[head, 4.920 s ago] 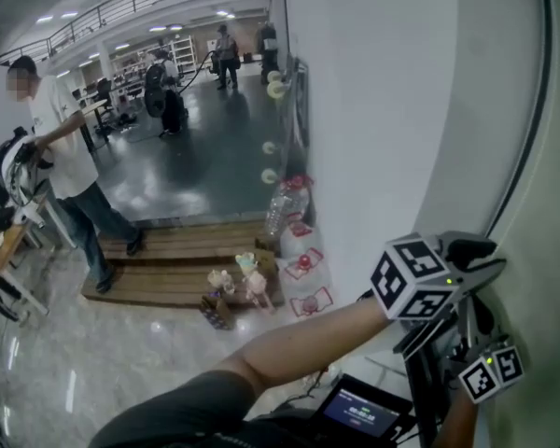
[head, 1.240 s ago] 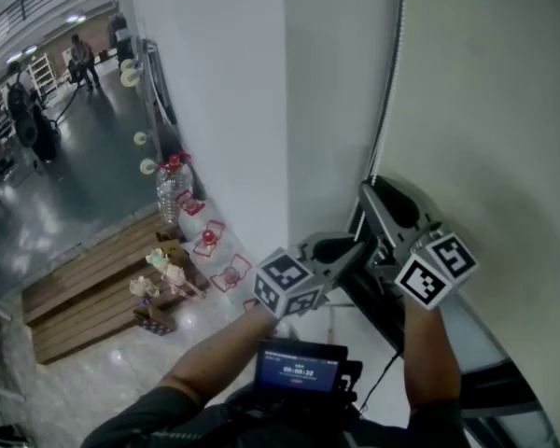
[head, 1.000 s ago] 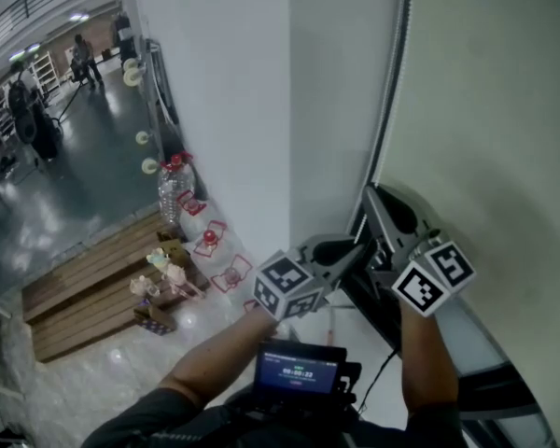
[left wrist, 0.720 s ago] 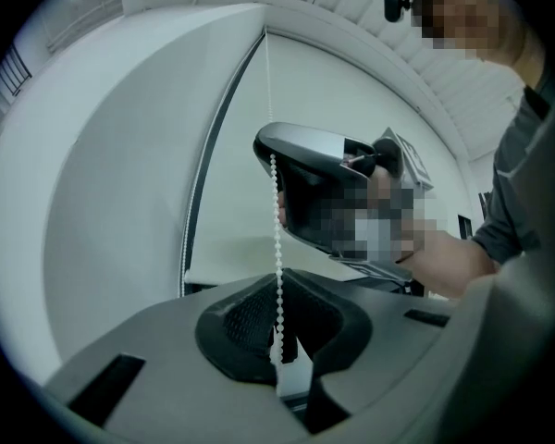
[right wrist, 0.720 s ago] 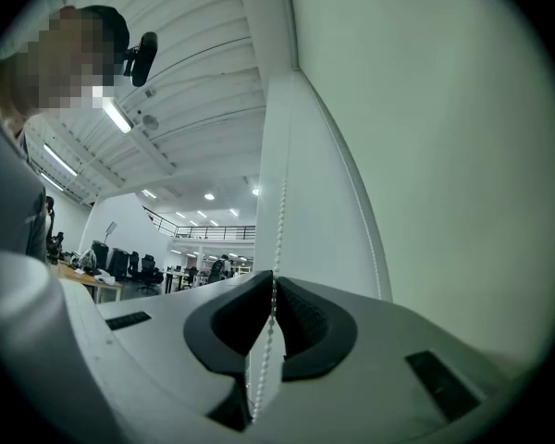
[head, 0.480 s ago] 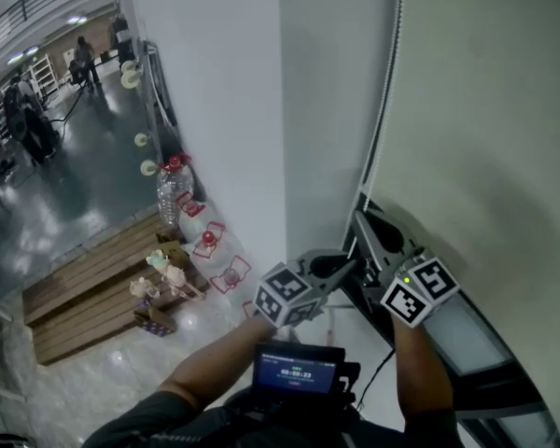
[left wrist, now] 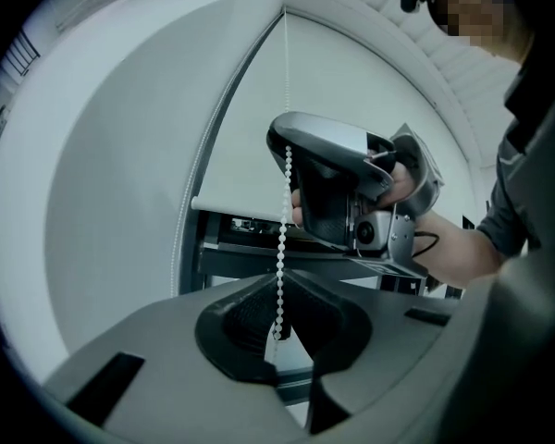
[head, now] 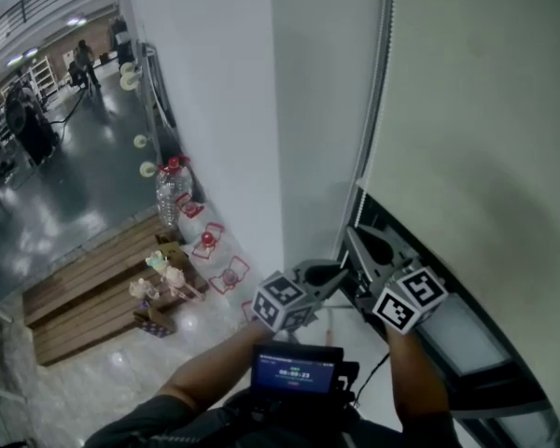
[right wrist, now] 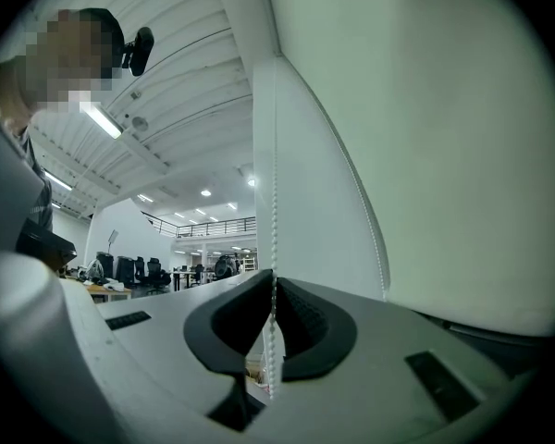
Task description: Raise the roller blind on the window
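Observation:
A cream roller blind covers the window. Its white bead chain hangs down the left edge. In the head view both grippers meet at the chain below the blind's lower corner. My left gripper reaches in from the left and my right gripper from below right. In the left gripper view the bead chain runs down between the shut jaws of the left gripper, with the right gripper just behind it. In the right gripper view the bead chain is pinched in the right gripper.
A white wall stands left of the window, whose dark frame shows under the blind. Water bottles, small clutter and a wooden pallet lie on the floor below left. A screen device hangs at the person's chest.
Both grippers have sunk lower along the window's left edge, still together on the chain. More dark window frame shows under the blind.

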A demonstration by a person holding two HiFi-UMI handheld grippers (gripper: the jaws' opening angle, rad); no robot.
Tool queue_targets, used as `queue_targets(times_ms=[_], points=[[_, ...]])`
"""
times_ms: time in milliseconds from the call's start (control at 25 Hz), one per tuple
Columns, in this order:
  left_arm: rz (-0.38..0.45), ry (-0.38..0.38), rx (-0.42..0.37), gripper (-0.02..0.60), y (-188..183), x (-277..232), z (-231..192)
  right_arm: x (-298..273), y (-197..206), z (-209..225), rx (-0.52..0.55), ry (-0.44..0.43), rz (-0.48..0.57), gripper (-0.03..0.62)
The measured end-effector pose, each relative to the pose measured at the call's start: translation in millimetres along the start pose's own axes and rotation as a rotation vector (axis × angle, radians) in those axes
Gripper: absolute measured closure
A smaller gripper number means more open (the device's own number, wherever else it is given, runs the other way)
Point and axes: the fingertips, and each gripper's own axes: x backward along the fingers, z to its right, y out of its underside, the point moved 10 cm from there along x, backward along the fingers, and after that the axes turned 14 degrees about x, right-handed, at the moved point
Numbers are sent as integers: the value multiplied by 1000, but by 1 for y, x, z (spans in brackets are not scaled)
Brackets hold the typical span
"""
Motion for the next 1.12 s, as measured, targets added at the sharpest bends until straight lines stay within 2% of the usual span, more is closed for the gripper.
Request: queue_targets(times_ms=[200, 320, 520, 640, 760, 920, 960, 1040, 1120], points=[[-16, -45, -2, 565, -2, 7, -4, 2, 4, 3, -2, 6, 6, 579], [4, -58, 22, 484, -13, 27, -3, 3, 3, 4, 0, 6, 4, 579], [141, -62, -28, 479, -73, 61, 15, 5, 4, 4, 0, 10, 2, 579], [230, 5, -79, 479, -123, 57, 34, 5, 2, 3, 3, 3, 4, 579], [265, 53, -126, 479, -165, 44, 53, 4, -1, 0, 5, -4, 2, 579], [241, 69, -165, 480, -187, 21, 64, 5, -2, -1, 8, -5, 0, 579], [241, 60, -163, 493, -189, 17, 64, 5, -2, -1, 9, -6, 0, 579], [250, 50, -148, 572, -190, 14, 61, 4, -2, -2, 9, -6, 1, 579], [256, 73, -128, 580, -188, 14, 58, 4, -1, -3, 8, -6, 3, 579]])
